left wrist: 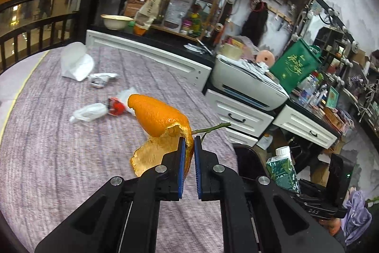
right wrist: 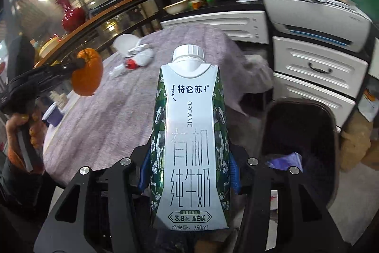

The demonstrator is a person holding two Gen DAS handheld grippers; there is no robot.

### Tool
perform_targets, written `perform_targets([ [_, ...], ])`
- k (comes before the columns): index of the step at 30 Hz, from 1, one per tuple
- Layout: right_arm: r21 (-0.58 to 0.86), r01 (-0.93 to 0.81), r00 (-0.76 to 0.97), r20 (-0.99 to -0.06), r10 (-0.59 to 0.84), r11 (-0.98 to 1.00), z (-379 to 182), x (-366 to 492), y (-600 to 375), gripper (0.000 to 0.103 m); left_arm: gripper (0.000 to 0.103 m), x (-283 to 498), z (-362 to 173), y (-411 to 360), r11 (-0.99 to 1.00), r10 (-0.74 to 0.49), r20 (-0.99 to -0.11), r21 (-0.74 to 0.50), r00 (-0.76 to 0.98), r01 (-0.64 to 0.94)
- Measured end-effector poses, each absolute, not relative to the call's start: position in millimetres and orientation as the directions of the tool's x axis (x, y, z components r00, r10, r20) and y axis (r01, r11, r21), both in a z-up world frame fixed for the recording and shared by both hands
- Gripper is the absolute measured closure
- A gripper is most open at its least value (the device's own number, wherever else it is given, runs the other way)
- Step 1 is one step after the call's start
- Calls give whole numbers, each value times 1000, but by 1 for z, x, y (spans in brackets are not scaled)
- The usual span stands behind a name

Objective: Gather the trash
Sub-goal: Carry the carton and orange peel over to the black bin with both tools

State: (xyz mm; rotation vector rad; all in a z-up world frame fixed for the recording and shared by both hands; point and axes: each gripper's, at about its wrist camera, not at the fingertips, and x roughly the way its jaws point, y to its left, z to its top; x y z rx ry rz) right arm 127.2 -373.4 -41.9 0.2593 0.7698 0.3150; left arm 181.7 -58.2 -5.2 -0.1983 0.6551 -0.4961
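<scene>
Counter (left wrist: 59,134): a round top under a mauve-grey woven cloth, with white drawer units just behind it.
Bin (right wrist: 308,125): a dark, open-topped bin stands on the floor beside the counter's edge, at the right of the right wrist view; something pale purple lies inside it.
Milk carton (right wrist: 190,134): a tall white-and-green carton, clamped low on its two narrow sides by the right tongs (right wrist: 189,176). Its long axis runs straight out along the fingers, white screw cap at the far end, printed face turned to the camera. It hangs over the counter's near edge, just left of the bin.
Orange peel (left wrist: 161,125): a large curled piece pinched at one edge by the left tongs (left wrist: 188,141), whose blue pads stand almost together. The domed outer skin points up and away to the left; a paler inner flap droops toward the cloth. A thin green stem sticks out to the right. It is held above the counter.
White paper cup (left wrist: 75,62): lying tipped over at the far side of the cloth.
Loose wrappers (left wrist: 101,108): crumpled white plastic and a red scrap lie on the cloth between the cup and the peel.
</scene>
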Motion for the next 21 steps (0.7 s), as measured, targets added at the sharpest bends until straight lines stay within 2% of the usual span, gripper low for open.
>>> perform_targets([
  [7,294,12,676,-707,209,956,-74,118,-418,52,95,175,-8,-106,822,-568,-537,-335,624,460],
  [15,225,218,557,-828,68,950,-142,133,-460,52,95,171,-9,-152,776,-625,-540,-347,564,527],
  [21,195,296,460,-887,39,935,-188,151,-474,52,95,168,-11,-182,746,-652,-545,-340,527,573],
])
